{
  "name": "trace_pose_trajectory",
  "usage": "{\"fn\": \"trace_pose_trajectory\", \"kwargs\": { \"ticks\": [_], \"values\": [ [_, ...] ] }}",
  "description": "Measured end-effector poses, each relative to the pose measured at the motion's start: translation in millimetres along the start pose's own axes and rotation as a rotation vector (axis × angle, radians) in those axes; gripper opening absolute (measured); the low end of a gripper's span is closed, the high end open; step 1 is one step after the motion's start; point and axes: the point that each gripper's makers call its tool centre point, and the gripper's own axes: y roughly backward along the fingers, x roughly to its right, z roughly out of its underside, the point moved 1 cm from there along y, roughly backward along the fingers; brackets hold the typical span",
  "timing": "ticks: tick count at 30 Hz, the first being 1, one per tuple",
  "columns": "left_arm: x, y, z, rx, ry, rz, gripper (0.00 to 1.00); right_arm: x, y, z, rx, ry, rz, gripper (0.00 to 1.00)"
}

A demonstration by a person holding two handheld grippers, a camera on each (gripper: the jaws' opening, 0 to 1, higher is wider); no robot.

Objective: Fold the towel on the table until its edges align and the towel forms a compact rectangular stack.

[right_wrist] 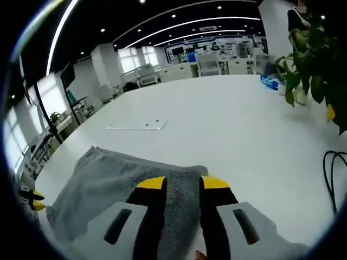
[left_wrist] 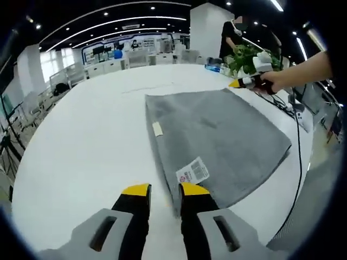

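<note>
Bearing a white barcode label (left_wrist: pixel 192 171), grey towel (left_wrist: pixel 217 135) lies flat.

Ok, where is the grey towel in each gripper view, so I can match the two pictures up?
Left gripper view: the grey towel lies right of centre, running from the left gripper toward the right gripper at its far corner.
Right gripper view: the towel sits at lower left, under the right gripper.
Shared landmark: the potted plant on the white table.

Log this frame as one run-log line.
towel: flat on table | left gripper: open at near edge | right gripper: open over far corner | fold: not started
</note>
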Motion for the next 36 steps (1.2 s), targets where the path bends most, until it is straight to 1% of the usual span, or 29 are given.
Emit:
{"fn": "trace_pose_trajectory", "kwargs": {
  "ticks": [1, 2, 3, 5, 8, 9, 10, 11, 14, 16, 17, 18, 19, 21, 23, 24, 26, 28, 29, 30, 32, 36],
  "values": [
    [9.0, -2.2, -5.8, 0.001, -0.017, 0.036, 0.26, -1.4, 3.0, -2.3, 0.007, -0.004, -0.008, 0.26],
    [15.9, -3.5, -8.6, -0.004, -0.028, 0.059, 0.28, -3.9, 5.5, -5.6, 0.018, -0.009, -0.032, 0.29],
    [18.1, -4.4, -10.1, -0.006, -0.036, 0.063, 0.3, -4.1, 8.1, -6.3, 0.015, -0.008, -0.035, 0.32],
    [33.3, -8.2, -18.8, -0.004, -0.095, 0.098, 0.37, -3.8, 14.0, -8.1, 0.012, -0.001, -0.041, 0.35],
    [62.1, -13.1, -35.3, 0.03, -0.187, 0.157, 0.42, -1.8, 21.0, -11.5, 0.019, -0.003, -0.047, 0.36],
    [70.0, -14.1, -38.0, 0.033, -0.21, 0.176, 0.43, -1.4, 23.6, -12.4, 0.018, -0.003, -0.049, 0.36],
    [83.9, -15.4, -42.1, 0.041, -0.238, 0.214, 0.44, -2.0, 25.5, -12.3, 0.013, 0.003, -0.054, 0.36],
    [93.2, -16.1, -45.3, 0.05, -0.255, 0.237, 0.44, -3.1, 28.9, -13.1, 0.011, 0.023, -0.059, 0.35],
    [124.0, -21.3, -52.7, 0.065, -0.324, 0.293, 0.45, -3.6, 34.2, -14.3, 0.008, 0.046, -0.062, 0.35],
    [138.8, -24.4, -54.4, 0.063, -0.349, 0.318, 0.47, -2.0, 37.1, -14.5, 0.009, 0.041, -0.062, 0.35],
    [150.8, -25.9, -56.7, 0.07, -0.374, 0.344, 0.47, -1.0, 37.9, -14.4, 0.009, 0.044, -0.06, 0.35],
    [158.7, -26.9, -57.6, 0.071, -0.386, 0.362, 0.47, -1.1, 38.2, -13.9, 0.006, 0.049, -0.059, 0.35],
    [170.3, -27.8, -59.6, 0.079, -0.392, 0.388, 0.47, 0.5, 38.7, -11.3, -0.011, 0.078, -0.053, 0.35],
    [188.3, -30.5, -59.7, 0.074, -0.417, 0.433, 0.47, 3.5, 37.9, -4.4, -0.048, 0.122, -0.039, 0.35],
    [203.6, -33.3, -59.2, 0.073, -0.453, 0.462, 0.48, 3.2, 36.1, 0.9, -0.065, 0.13, -0.035, 0.35],
    [206.6, -33.8, -58.7, 0.071, -0.46, 0.468, 0.48, 2.8, 35.4, 3.0, -0.071, 0.13, -0.036, 0.36],
    [221.5, -36.6, -57.0, 0.066, -0.484, 0.503, 0.48, 3.5, 33.7, 6.0, -0.081, 0.131, -0.036, 0.36],
    [235.7, -36.3, -53.3, 0.045, -0.507, 0.539, 0.46, 4.6, 32.3, 8.1, -0.088, 0.133, -0.034, 0.36],
    [240.3, -36.4, -53.9, 0.051, -0.513, 0.543, 0.45, 5.3, 31.6, 8.8, -0.092, 0.134, -0.033, 0.36],
    [249.2, -35.7, -54.0, 0.059, -0.532, 0.564, 0.45, 6.4, 30.3, 9.9, -0.097, 0.133, -0.031, 0.36],
    [262.1, -35.9, -53.8, 0.062, -0.541, 0.592, 0.44, 8.4, 28.1, 10.8, -0.099, 0.131, -0.028, 0.36],
    [277.9, -41.2, -51.9, 0.052, -0.579, 0.616, 0.44, 13.7, 23.7, 10.7, -0.092, 0.114, -0.014, 0.37]
  ]
}}
